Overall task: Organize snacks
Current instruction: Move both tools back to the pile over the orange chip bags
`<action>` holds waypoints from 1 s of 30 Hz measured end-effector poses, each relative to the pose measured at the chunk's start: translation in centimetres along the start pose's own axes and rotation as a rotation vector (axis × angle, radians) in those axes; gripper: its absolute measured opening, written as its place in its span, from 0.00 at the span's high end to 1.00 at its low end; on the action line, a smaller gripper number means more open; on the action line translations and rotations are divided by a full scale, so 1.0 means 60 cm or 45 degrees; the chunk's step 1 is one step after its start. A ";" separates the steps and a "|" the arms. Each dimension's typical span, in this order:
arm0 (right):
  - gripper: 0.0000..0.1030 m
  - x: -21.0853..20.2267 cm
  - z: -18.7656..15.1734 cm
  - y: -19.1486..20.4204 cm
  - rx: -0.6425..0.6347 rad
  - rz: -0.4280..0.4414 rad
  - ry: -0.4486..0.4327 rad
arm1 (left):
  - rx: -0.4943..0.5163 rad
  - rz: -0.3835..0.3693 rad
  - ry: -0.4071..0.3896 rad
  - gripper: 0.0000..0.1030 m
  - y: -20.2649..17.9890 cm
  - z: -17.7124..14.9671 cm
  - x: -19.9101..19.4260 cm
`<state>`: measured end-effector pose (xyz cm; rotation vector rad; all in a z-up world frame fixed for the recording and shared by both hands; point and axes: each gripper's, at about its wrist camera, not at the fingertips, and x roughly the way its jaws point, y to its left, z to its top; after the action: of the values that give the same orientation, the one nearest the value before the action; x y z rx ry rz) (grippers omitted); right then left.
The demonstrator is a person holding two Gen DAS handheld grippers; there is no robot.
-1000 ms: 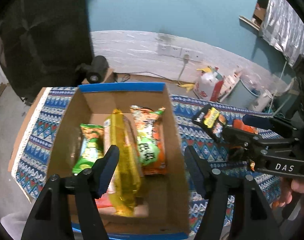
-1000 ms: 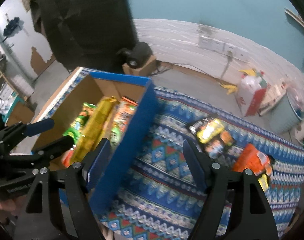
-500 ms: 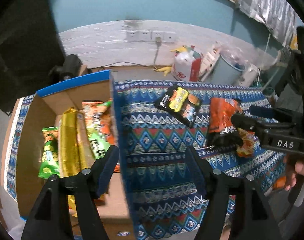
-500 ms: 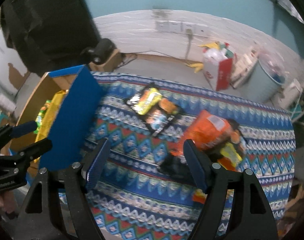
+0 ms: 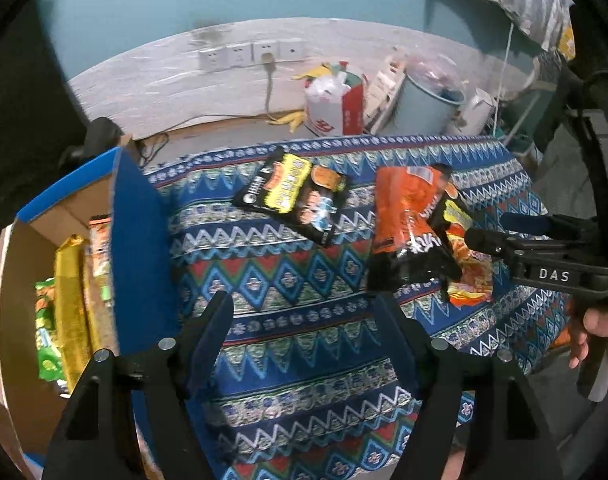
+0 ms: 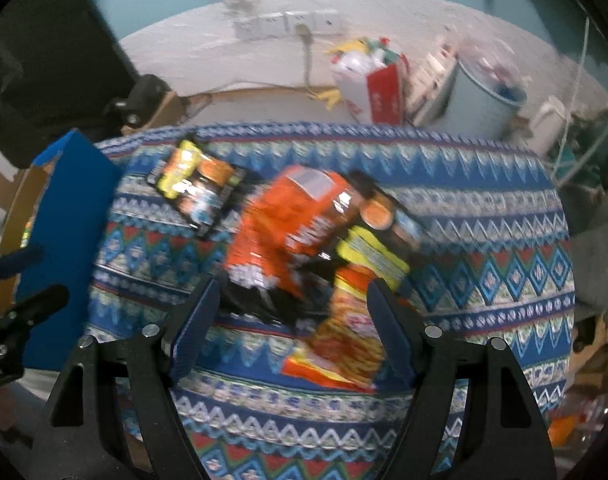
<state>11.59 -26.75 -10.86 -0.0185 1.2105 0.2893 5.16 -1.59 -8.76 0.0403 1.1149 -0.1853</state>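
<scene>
Left wrist: gold packet (image 5: 70,300) in box (image 5: 144,248); right wrist: hidden

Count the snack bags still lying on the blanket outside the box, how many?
3, maybe more hidden. A black-and-yellow bag lies alone near the box. An orange bag lies partly on top of an orange-and-yellow bag. That pile overlaps, so another could be underneath.

Both grippers point steeply down. The left gripper (image 5: 304,314) has just been opening and its jaws stand apart with nothing between them. The right gripper (image 6: 294,304) is wide and empty; a hand (image 5: 595,330) grips it.
</scene>
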 end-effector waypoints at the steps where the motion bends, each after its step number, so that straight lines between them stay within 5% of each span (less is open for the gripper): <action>1: 0.27 0.004 -0.002 -0.008 0.012 -0.005 0.007 | 0.005 -0.013 0.005 0.28 -0.005 0.002 0.006; 14: 0.27 0.072 -0.035 -0.093 0.212 0.019 0.129 | -0.012 -0.069 0.086 0.28 -0.033 0.024 0.087; 25: 0.27 0.137 -0.043 -0.083 0.243 0.047 0.200 | -0.067 -0.107 0.109 0.28 -0.047 0.051 0.117; 30: 0.55 0.128 -0.045 -0.078 0.192 0.079 0.168 | -0.132 -0.171 0.105 0.24 -0.059 0.076 0.134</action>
<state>12.65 -30.08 -19.59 0.1326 1.3632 0.2530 12.05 -6.67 -13.75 -0.1204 1.2090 -0.2478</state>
